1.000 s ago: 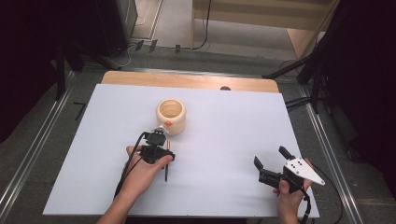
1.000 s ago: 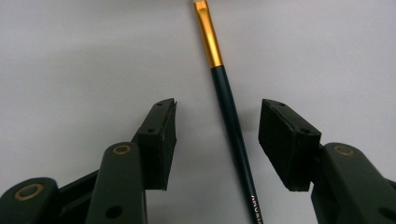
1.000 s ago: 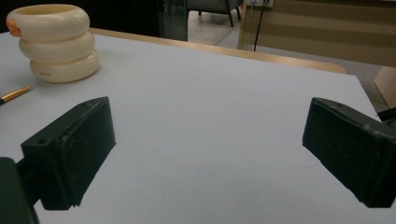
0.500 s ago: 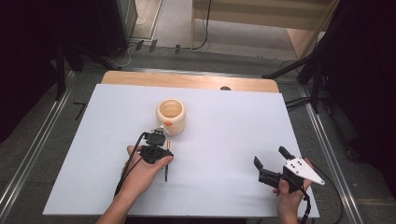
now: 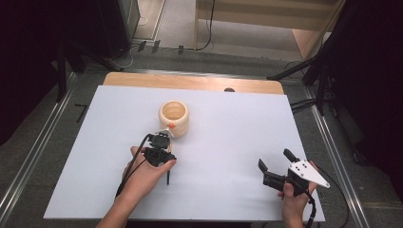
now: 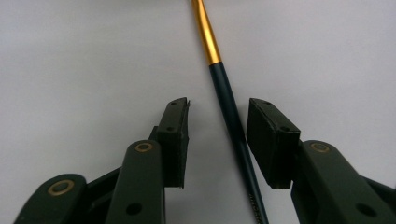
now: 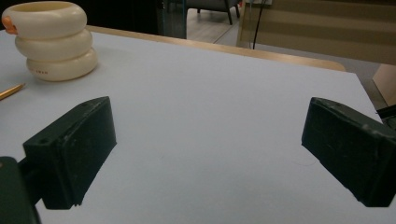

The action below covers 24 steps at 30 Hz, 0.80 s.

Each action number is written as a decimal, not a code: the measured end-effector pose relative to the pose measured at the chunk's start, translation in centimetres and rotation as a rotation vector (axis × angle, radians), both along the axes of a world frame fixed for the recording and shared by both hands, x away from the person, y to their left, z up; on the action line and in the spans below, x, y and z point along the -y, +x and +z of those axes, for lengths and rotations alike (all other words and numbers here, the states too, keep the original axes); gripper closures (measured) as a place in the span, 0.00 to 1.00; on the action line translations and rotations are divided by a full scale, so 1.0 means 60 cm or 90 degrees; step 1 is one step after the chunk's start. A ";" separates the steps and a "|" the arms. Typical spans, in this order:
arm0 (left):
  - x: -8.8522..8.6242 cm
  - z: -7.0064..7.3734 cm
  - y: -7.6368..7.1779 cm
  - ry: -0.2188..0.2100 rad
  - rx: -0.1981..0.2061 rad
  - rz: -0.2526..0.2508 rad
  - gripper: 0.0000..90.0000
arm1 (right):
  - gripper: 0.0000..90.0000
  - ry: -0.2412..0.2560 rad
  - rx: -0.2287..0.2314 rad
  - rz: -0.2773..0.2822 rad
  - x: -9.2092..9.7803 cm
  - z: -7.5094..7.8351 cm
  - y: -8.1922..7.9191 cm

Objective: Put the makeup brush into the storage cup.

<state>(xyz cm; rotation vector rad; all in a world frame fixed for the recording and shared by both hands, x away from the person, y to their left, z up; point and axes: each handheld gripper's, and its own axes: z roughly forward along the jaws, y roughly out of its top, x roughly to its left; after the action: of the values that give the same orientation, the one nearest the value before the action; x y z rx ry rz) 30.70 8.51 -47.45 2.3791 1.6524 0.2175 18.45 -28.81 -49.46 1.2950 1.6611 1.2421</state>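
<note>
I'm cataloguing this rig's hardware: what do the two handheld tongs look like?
Both tongs are black with two flat-faced rectangular jaws. The left tongs show brass-coloured rivets at the jaw pivots, and a black cable trails back from them along the forearm. The right tongs carry a white three-cornered plate dotted with small holes. No sleeves show on the forearms.

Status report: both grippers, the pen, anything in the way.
Left gripper open, astride pen, no contact seen. Right gripper open, idle. Cream holder just beyond; path clear.

Left gripper (image 5: 162, 142) pointing down, fingers (image 6: 173, 135) sitting slightly parted; right gripper (image 5: 275, 166) hovering low, fingers (image 7: 70, 149) gaping wide.
</note>
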 end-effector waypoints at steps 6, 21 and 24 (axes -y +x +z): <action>0.003 0.001 0.003 0.019 -0.006 -0.004 0.75 | 0.04 -0.002 0.001 0.001 -0.001 0.000 0.000; -0.003 0.002 0.010 0.025 -0.017 -0.010 0.88 | 0.04 -0.002 -0.002 0.002 -0.002 -0.001 0.001; -0.005 0.002 0.010 0.025 -0.015 -0.009 0.90 | 0.04 -0.002 -0.003 0.001 -0.002 -0.001 0.001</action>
<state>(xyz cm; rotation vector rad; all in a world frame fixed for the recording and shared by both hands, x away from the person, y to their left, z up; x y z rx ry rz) 31.31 8.78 -47.34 2.4292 1.6566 0.2222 18.51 -28.66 -49.51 1.2960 1.6675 1.2377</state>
